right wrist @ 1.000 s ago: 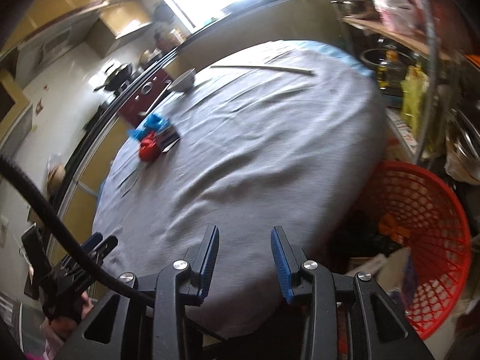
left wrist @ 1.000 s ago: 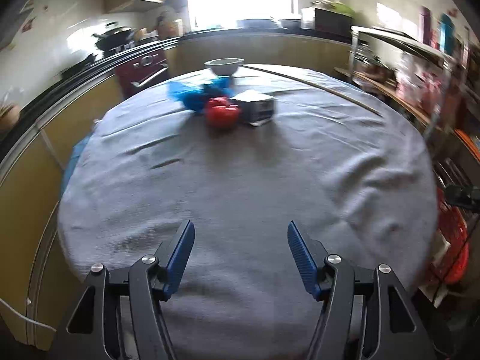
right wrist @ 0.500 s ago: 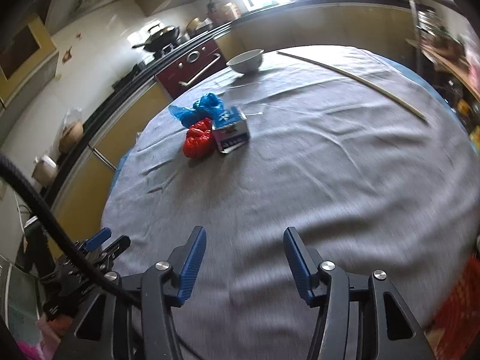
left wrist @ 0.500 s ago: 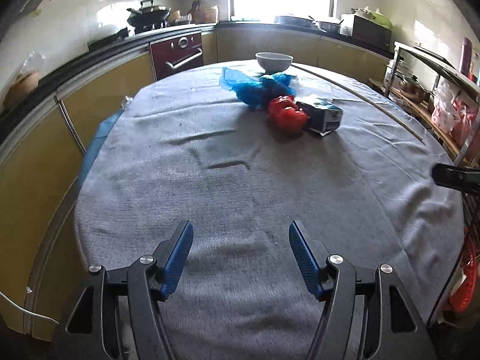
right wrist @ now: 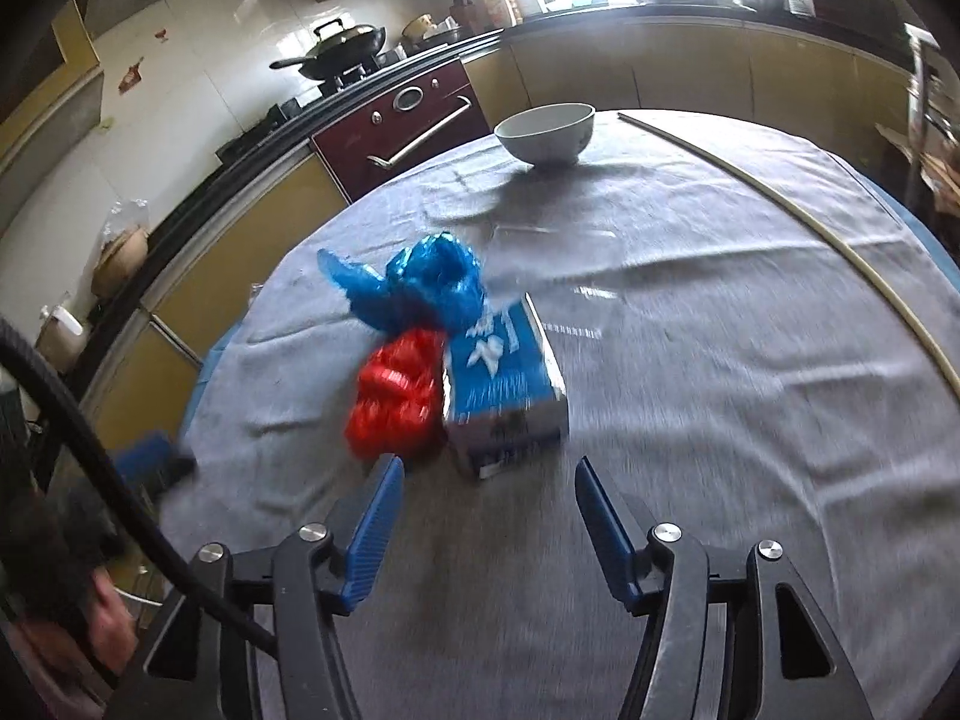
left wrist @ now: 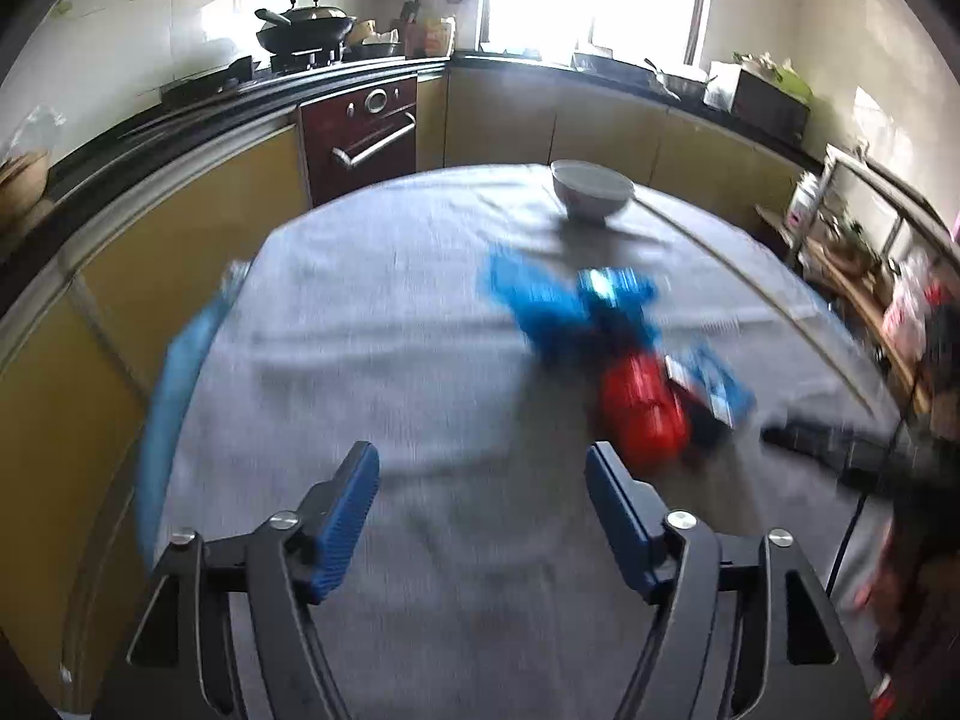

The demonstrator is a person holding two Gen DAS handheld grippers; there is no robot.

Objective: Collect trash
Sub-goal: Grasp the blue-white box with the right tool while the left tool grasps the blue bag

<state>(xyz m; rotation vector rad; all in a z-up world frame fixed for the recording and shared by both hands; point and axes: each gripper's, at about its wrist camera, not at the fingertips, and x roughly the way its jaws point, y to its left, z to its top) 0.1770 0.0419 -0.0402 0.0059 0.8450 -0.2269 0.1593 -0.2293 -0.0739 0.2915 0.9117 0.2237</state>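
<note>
On the grey-clothed round table (right wrist: 690,360) lie three pieces of trash bunched together: a crumpled blue plastic bag (right wrist: 420,282), a red crumpled bag (right wrist: 396,402) and a blue and white carton (right wrist: 504,384). My right gripper (right wrist: 486,474) hangs just short of the carton, jaws opening, nothing between them. In the left wrist view the same blue bag (left wrist: 564,306), red bag (left wrist: 642,408) and carton (left wrist: 714,384) lie ahead to the right. My left gripper (left wrist: 480,468) is open and still opening, empty, with the red bag just beyond its right fingertip.
A white bowl (right wrist: 546,132) stands at the table's far side. A long thin stick (right wrist: 810,222) lies across the right part of the cloth. Kitchen cabinets, an oven (left wrist: 366,132) and a stove with a wok (left wrist: 300,30) line the wall behind.
Both grippers have swept across the table toward the trash pile, which now looms much closer. The right jaws have widened from nearly shut; the left jaws opened slightly. The red basket has left the view.
</note>
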